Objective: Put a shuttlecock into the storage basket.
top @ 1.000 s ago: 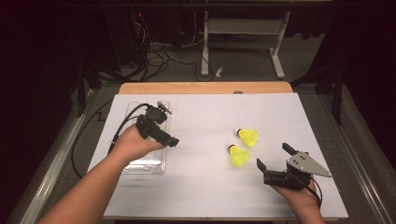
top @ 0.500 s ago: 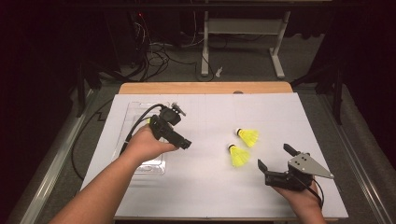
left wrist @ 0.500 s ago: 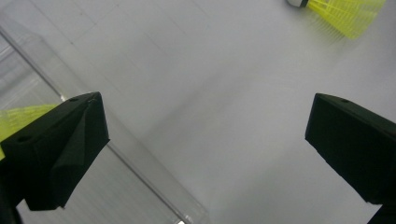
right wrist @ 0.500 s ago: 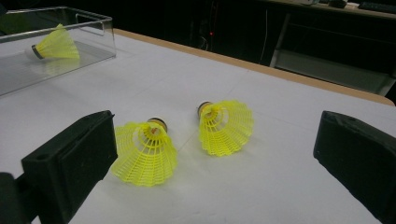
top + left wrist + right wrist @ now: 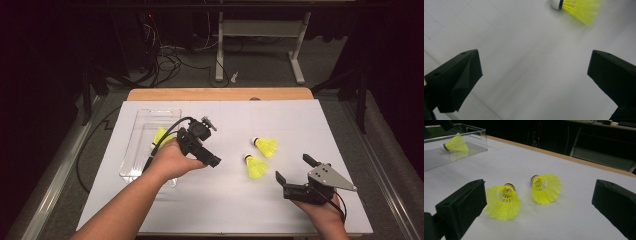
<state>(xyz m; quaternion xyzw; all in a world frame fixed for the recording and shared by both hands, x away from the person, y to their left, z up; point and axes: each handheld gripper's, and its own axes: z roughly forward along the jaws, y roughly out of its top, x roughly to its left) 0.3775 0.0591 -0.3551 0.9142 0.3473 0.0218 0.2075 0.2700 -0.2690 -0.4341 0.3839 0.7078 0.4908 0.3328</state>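
- High view: white desk (image 5: 215, 200), dark room behind.
- Left claw (image 5: 212, 161) gapes wide, empty, beside the clear tray (image 5: 145, 125).
- Right claw (image 5: 295, 172) wide, empty, near two yellow shuttlecocks (image 5: 256, 166).

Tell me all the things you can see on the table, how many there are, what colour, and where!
Shuttlecocks on the sheet: two, yellow with white tips, lying side by side right of the middle.
Shuttlecock in the box: one, yellow, lying on its side inside.
Box: one, clear plastic, on the left side.
Sheet: one, white, covering most of the table.
Table: one, wooden edge showing at the far side.
Left gripper: one, black, jaws open, above the sheet between the box and the loose shuttlecocks.
Right gripper: one, black with a grey plate, jaws open, near the right front, pointed at the loose pair.
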